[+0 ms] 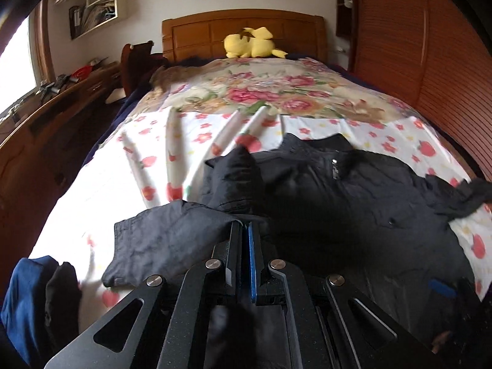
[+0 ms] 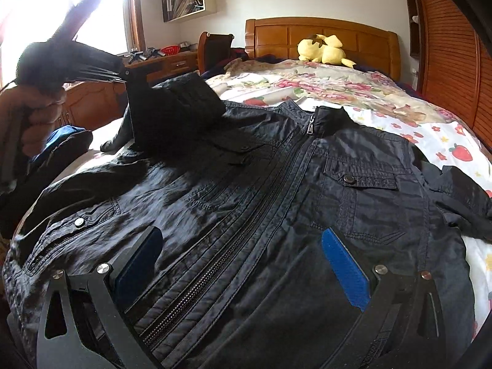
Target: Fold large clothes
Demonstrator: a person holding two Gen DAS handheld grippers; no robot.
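Note:
A black zip-up jacket [image 2: 276, 184] lies front up on the strawberry-print sheet [image 2: 446, 141], collar toward the headboard. My right gripper [image 2: 243, 264] hangs low over the jacket's lower front, open wide, with one blue pad [image 2: 344, 270] on each side of the zip. My left gripper [image 1: 245, 226] is shut on the cuff end of the jacket's left sleeve [image 1: 172, 240]. In the right wrist view a hand [image 2: 40, 117] holds the left gripper [image 2: 123, 75] raised at the upper left, and the sleeve [image 2: 178, 104] hangs from it above the jacket's chest. The other sleeve [image 1: 467, 193] lies spread to the right.
A yellow plush toy [image 1: 249, 43] sits by the wooden headboard [image 1: 200, 30] on a floral bedspread [image 1: 246, 86]. A wooden desk [image 1: 61, 107] runs along the left, a louvred wardrobe [image 1: 415, 46] along the right. A blue garment [image 1: 24, 301] lies at the bed's near left edge.

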